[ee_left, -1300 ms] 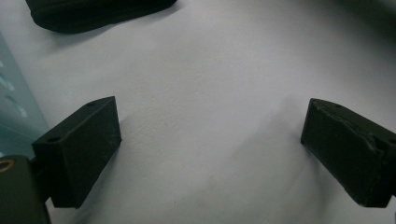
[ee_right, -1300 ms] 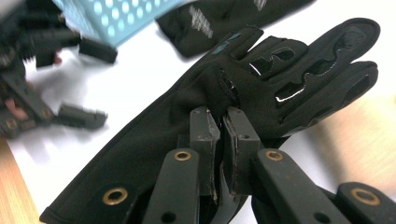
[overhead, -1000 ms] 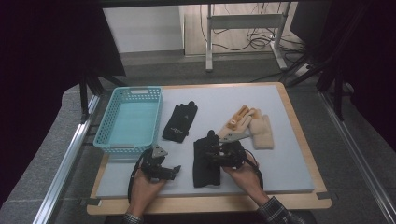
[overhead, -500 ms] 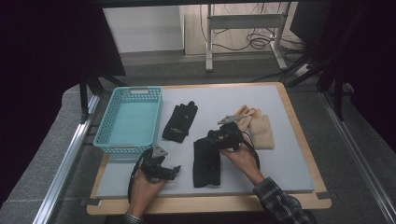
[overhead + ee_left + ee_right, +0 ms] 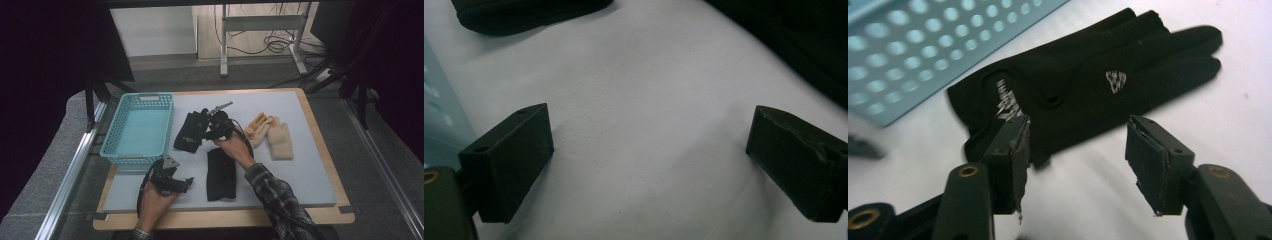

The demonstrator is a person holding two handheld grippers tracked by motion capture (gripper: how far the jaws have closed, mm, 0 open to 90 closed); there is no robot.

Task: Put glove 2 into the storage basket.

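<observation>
Grey matting bears a black glove [image 5: 1088,90] beside the basket [image 5: 137,130], and the right gripper [image 5: 1075,155], its jaws just narrowed yet apart and empty, must descend and pinch it.

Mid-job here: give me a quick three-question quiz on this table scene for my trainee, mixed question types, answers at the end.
1. True or false: the blue basket holds a glove.
2. Which glove is the right hand-held gripper closest to?
A. the black glove beside the basket
B. the beige gloves
C. the black glove at the table's near edge
3. Fill in: the left hand-held gripper has its jaws ____, with only the table's grey mat between them.

Key:
1. False; the basket is empty.
2. A; its jaws stand open just short of that glove's cuff.
3. Open.
</observation>
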